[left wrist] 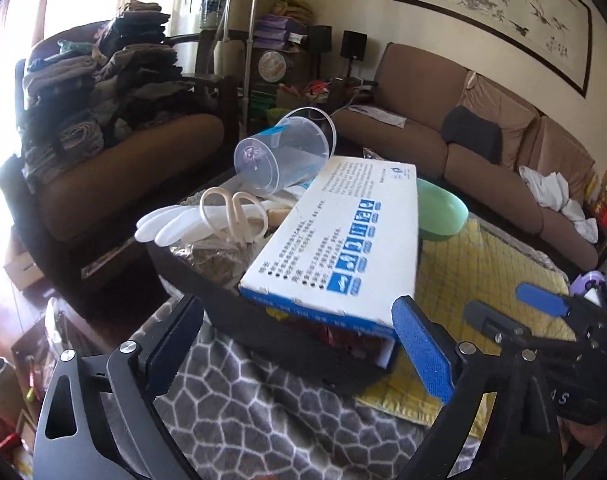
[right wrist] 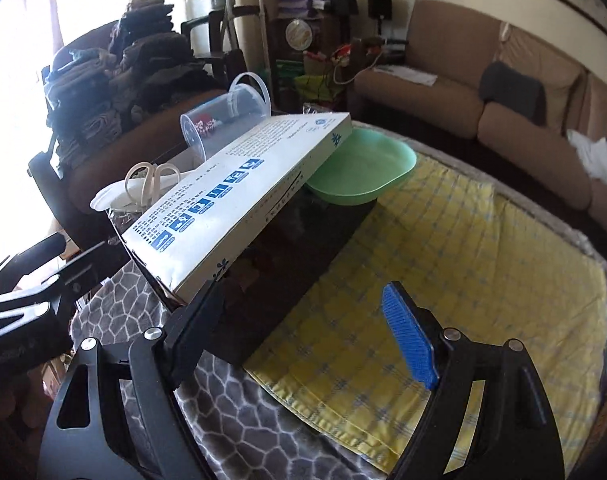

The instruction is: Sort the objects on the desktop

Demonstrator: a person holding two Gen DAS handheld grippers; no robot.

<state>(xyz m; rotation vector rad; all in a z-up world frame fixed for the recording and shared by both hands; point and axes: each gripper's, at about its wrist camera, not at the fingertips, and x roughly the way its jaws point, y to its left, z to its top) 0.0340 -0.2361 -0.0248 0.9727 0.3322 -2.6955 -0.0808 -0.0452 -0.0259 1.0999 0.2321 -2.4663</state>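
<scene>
A dark open bin stands on the covered table, filled with objects. Across its top lies a long white and blue box, tilted. A clear plastic cup lies on its side behind the box. Cream-handled scissors and white plastic spoons rest at the bin's left. A green dish sticks out on the right. My left gripper is open just short of the box's near end. My right gripper is open beside the bin, nothing between its fingers.
A yellow checked cloth covers the table's right part and a grey patterned blanket the near left. Brown sofas stand behind, one piled with folded clothes. The right gripper's frame shows in the left wrist view.
</scene>
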